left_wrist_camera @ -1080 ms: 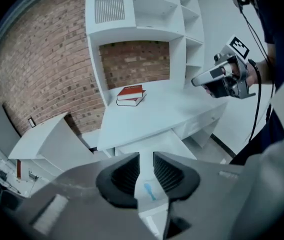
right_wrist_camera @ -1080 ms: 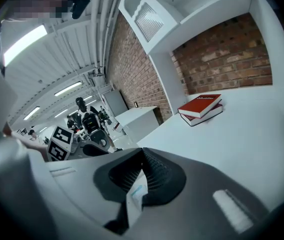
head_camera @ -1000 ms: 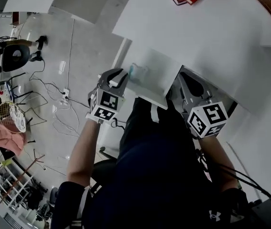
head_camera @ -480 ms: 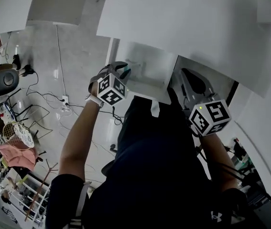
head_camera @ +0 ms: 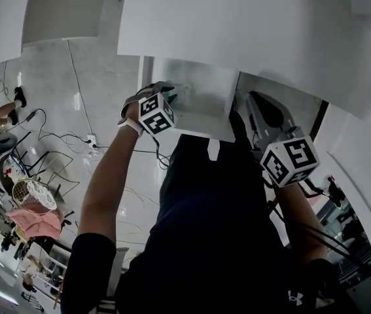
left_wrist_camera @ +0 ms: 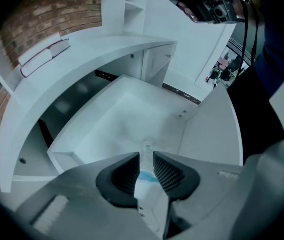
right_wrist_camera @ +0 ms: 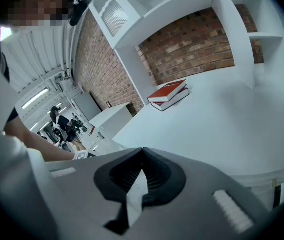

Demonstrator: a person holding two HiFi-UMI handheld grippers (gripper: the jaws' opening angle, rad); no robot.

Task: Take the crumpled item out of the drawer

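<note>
A white drawer (head_camera: 201, 113) stands pulled out from under the white desk (head_camera: 250, 25); its inside (left_wrist_camera: 131, 119) looks bare. My left gripper (head_camera: 175, 97) is at the drawer's left side. It is shut on a crumpled clear item with a blue band (left_wrist_camera: 144, 176), which shows in the head view as a pale teal patch (head_camera: 186, 91). In the left gripper view my left gripper (left_wrist_camera: 146, 164) points into the drawer. My right gripper (head_camera: 264, 110) hangs right of the drawer below the desk edge. In its own view my right gripper (right_wrist_camera: 142, 155) is shut, with nothing in it.
Red books (right_wrist_camera: 169, 95) lie on the desk top (right_wrist_camera: 232, 124) before a brick wall; the books (left_wrist_camera: 44, 56) also show in the left gripper view. Cables and a floor socket (head_camera: 92, 139) lie left of the drawer. The person's torso (head_camera: 211, 227) fills the lower middle.
The left gripper's cube has turned and the hand has drawn closer to the drawer's left edge, still at the teal item. The head view has swung; the right gripper has hardly moved.
</note>
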